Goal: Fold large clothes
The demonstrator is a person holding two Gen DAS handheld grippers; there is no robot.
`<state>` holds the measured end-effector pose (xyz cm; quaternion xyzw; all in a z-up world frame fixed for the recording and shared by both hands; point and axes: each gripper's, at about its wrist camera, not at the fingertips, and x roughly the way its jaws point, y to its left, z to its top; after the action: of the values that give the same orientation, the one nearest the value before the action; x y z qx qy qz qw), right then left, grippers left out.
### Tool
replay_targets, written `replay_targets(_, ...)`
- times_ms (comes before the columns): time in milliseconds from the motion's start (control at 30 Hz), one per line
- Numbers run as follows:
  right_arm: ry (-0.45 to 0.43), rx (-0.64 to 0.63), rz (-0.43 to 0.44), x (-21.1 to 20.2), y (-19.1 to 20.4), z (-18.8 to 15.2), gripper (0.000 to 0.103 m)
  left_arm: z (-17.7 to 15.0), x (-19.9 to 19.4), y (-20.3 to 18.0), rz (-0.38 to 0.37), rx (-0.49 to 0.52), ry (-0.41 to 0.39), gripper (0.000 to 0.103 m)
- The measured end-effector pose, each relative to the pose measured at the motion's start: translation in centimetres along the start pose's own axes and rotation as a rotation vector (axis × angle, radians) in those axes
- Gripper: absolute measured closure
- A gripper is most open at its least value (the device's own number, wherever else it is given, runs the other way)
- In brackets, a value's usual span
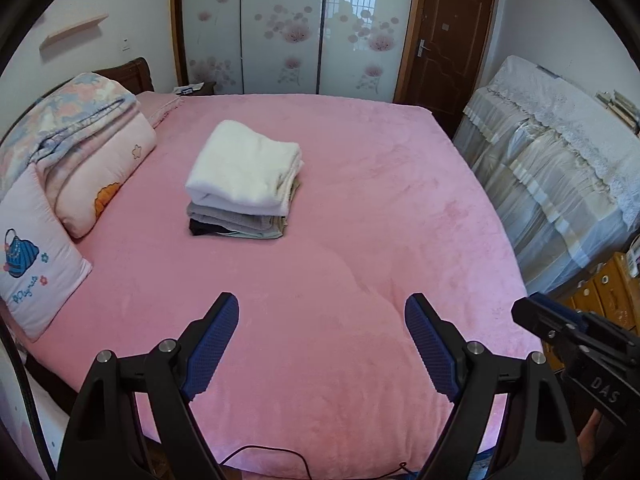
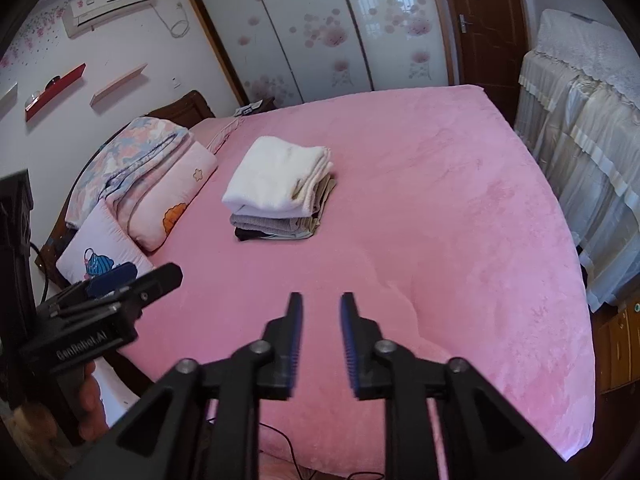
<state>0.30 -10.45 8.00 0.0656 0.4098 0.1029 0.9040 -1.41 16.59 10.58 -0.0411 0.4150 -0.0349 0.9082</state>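
A wide bed with a plush pink cover (image 1: 360,208) fills most of the room. At its head lie a folded floral quilt (image 1: 68,120), a pink pillow with an orange motif (image 1: 104,176) and a pale cushion printed with a blue bag (image 1: 28,256). Behind the bed stand sliding wardrobe doors with pink flower prints (image 1: 288,28) and a brown wooden door (image 1: 444,36). Furniture draped in white lace cloth (image 1: 560,160) sits along one side. An air conditioner (image 2: 112,4) hangs on the wall above small shelves (image 2: 118,84).
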Motion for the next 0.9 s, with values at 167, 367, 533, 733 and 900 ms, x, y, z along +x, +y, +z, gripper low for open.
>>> replay_targets(167, -0.018, -0.018, -0.035, -0.3, 0.0, -0.5, 0.065, -1.2, 0.8, -0.7, 0.011, -0.005, 0.041, 0.019)
replay_targets(367, 0.003, -0.030, -0.051, 0.3, -0.1, -1.2, 0.065, -1.4, 2.3, -1.0, 0.015, -0.001, 0.084, 0.019)
replay_targets(533, 0.035, -0.027, -0.048, 1.0, 0.0, -1.7, 0.065, -1.5, 2.6, -1.4, 0.019, 0.005, 0.095, 0.019)
replay_targets(733, 0.056, -0.034, -0.038, 1.5, 0.4, -2.2, 0.065, -1.4, 2.8, -1.5, 0.016, 0.017, 0.095, 0.019)
replay_targets(900, 0.062, -0.029, -0.038, 1.5, 0.5, -2.3, 0.065, -1.4, 2.9, -1.5, 0.014, 0.014, 0.103, 0.019)
